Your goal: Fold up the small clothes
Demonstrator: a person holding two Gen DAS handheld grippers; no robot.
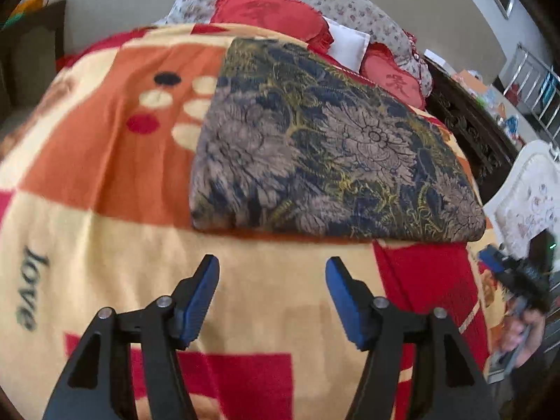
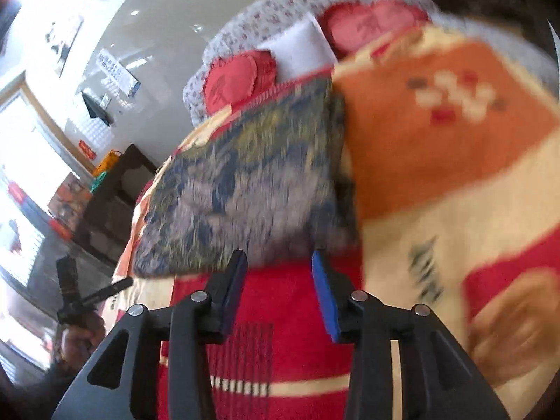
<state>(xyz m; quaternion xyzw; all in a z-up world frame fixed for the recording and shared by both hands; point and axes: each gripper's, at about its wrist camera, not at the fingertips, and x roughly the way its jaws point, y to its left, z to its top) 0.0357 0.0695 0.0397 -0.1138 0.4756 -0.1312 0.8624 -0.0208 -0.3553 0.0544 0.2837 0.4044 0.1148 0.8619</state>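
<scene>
Folded floral garment (image 1: 325, 147) on blanket (image 1: 115, 238), fingers (image 1: 204, 297) apart

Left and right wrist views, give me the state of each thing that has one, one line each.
Floral garment: folded into a flat rectangle, lying on the blanket, not held.
Blanket: spread flat under the garment.
Left claw: open, nothing between its pads, short of the garment's near edge.
Right claw: open, empty, at the garment's near edge; contact unclear through the blur.
Red pillows: lying at the far end of the blanket.
</scene>
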